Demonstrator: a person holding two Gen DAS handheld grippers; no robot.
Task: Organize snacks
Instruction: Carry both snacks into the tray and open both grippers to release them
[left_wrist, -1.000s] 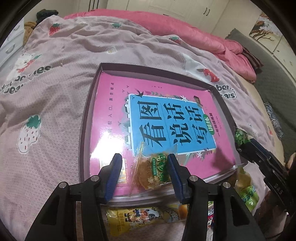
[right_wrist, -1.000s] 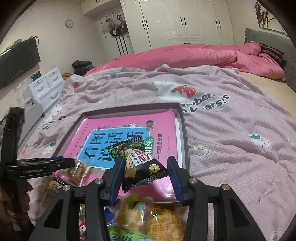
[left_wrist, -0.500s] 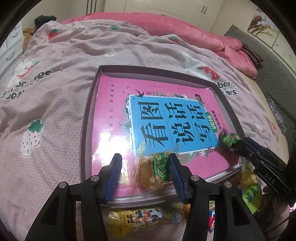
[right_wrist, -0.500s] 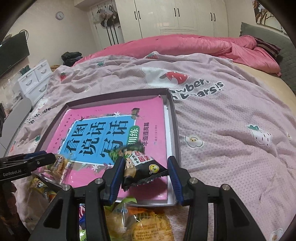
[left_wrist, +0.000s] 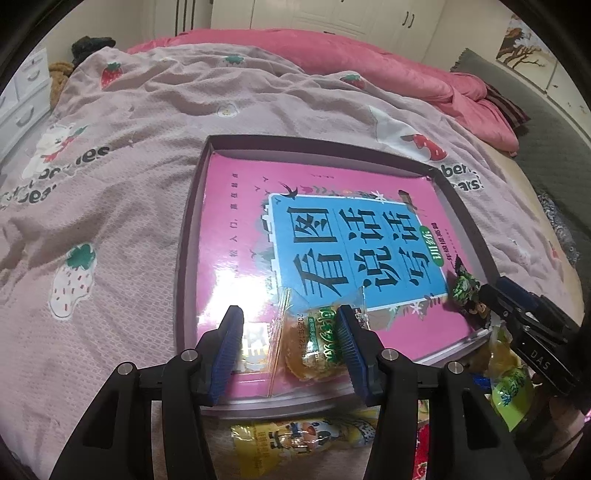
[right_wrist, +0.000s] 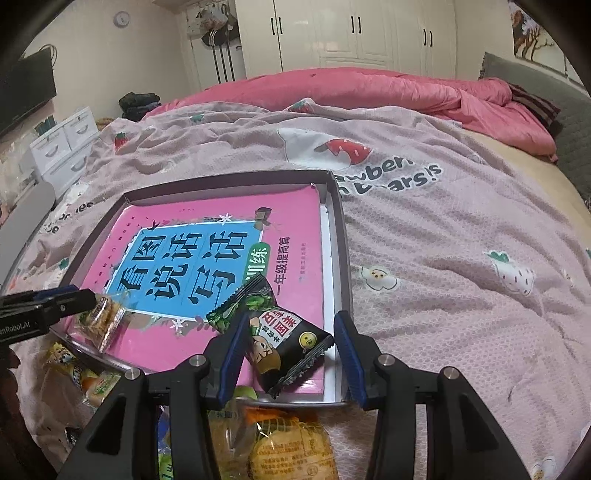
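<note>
Bed (right_wrist: 461, 229) under a pink strawberry-print cover; on it a shallow dark-rimmed tray (left_wrist: 186, 258) with a pink children's book (left_wrist: 236, 229) lying flat inside and filling most of it. A loose heap of snack packets (right_wrist: 280, 450) sits on the cover just outside the tray's near edge. Compared with a second ago, the right hand-held gripper (right_wrist: 291, 354) has carried its black-and-green snack packet (right_wrist: 280, 343) from over the middle of the book down toward the tray's near right corner; the packet now lies low over the book's corner, one end at the left pad, with a clear gap to the right pad. Whether it is truly pinched or already resting there, I cannot tell. The left hand-held gripper (left_wrist: 291, 350) has stayed put over the near left part of the book; its jaws stand about half open, barely wider than before, and the clear-wrapped round biscuit (left_wrist: 314, 350) lies on the book touching only the right pad (left_wrist: 349, 350), so it looks released. My reading: both snacks are being set down side by side in the tray, and the heap outside remains to sort.
</note>
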